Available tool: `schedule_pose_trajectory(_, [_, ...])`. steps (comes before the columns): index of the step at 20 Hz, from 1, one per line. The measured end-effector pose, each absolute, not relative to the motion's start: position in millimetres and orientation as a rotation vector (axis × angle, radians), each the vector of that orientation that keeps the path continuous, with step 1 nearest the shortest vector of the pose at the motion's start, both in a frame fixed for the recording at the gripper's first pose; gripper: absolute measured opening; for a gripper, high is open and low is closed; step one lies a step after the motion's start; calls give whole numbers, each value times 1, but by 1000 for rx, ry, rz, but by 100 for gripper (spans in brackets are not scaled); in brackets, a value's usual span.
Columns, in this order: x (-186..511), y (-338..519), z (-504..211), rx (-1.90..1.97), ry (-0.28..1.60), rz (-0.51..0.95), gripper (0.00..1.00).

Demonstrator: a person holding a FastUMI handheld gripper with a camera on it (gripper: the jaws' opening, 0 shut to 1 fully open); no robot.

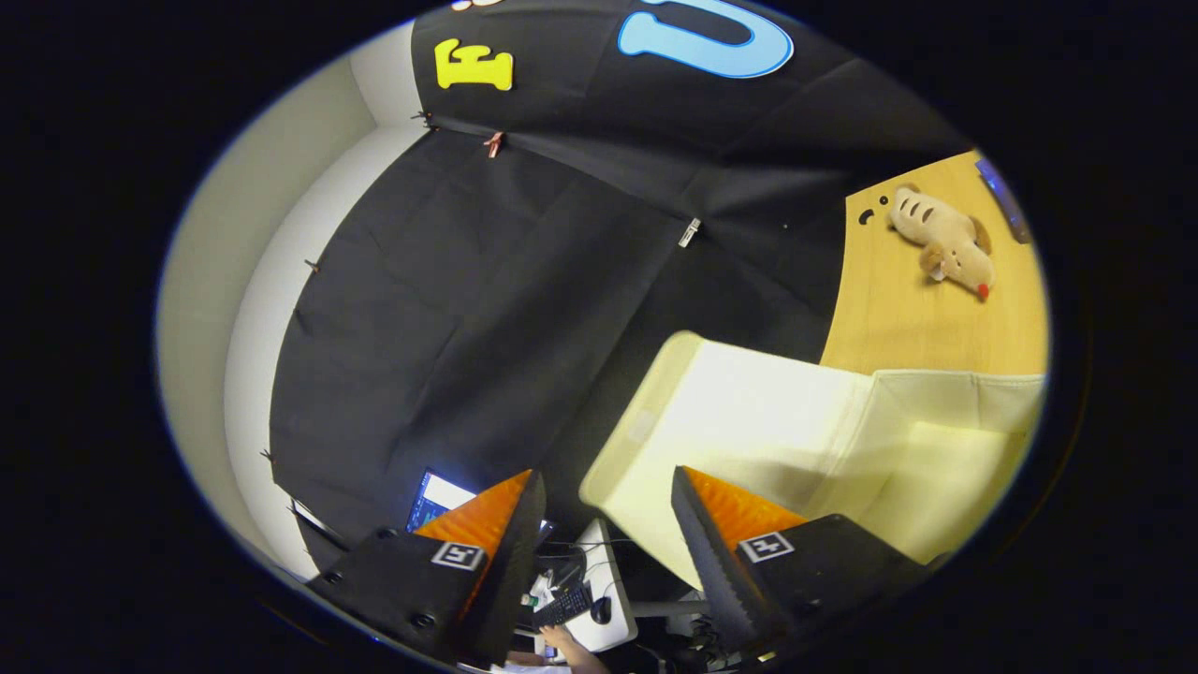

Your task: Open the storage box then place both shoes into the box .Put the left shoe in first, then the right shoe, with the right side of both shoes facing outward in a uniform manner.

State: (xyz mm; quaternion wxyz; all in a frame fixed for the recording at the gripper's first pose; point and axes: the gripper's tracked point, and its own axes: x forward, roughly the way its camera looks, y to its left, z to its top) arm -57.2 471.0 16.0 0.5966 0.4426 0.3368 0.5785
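The hand-held gripper (604, 520) is spread wide and holds nothing; one finger overlaps the near edge of the pale cream fabric storage box (749, 412), which sits on the light wooden table (898, 318). No shoes are in sight. The operator should level the tilted gripper, centre the box's flap between the fingers, then pinch and lift

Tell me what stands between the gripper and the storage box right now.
Nothing visible does. The gripper is open with nothing between its fingers, and the cream fabric storage box sits just ahead of them, one fingertip already overlapping its near side. The plush toy lies beyond the box on the wooden table.
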Motion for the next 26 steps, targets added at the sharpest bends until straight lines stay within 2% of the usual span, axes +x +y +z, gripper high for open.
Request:
schedule_pose_trajectory(1, [-58,468,12,1005,774,1333,92])
schedule_pose_trajectory(2, [-58,465,9,984,765,1318,96])
schedule_pose_trajectory(8, [-46,423,-3,873,672,1192,96])
schedule_pose_trajectory(15, [-27,345,-31,770,609,962,96])
schedule_pose_trajectory(22, [-25,264,-101,688,693,728,97])
schedule_pose_trajectory(26, [-47,207,-161,561,754,587,97])
